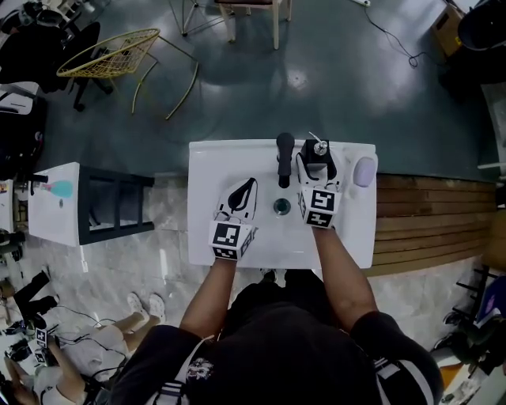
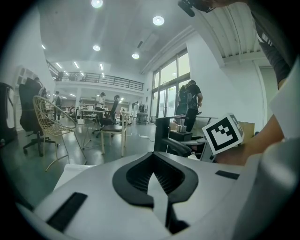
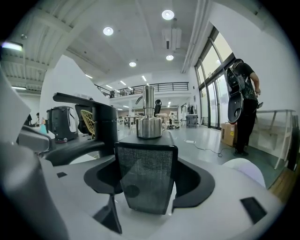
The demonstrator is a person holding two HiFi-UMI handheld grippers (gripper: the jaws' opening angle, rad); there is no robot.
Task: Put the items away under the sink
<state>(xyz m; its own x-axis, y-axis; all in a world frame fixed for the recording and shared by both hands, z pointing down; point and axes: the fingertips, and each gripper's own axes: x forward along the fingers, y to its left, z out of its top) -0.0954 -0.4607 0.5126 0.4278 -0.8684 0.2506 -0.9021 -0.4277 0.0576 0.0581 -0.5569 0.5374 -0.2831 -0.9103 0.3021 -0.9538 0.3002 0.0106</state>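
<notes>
A black soap dispenser bottle [image 1: 315, 153] with a silver pump [image 3: 149, 115] stands at the back right of the white sink top [image 1: 213, 162]. My right gripper [image 1: 316, 160] is shut on it, and its dark textured body [image 3: 146, 180] fills the space between the jaws. A pale lavender rounded item [image 1: 364, 171] lies on the rim just right of the bottle. My left gripper [image 1: 247, 190] hovers over the basin left of the black faucet [image 1: 285, 154], shut with nothing in it [image 2: 153, 161]. The space under the sink is hidden.
The drain [image 1: 281, 207] sits between the two grippers. A black-framed white stand [image 1: 87, 204] is to the sink's left and wooden boards [image 1: 427, 221] to its right. A yellow wire chair [image 1: 118, 49] and a wooden chair [image 1: 253, 16] stand beyond.
</notes>
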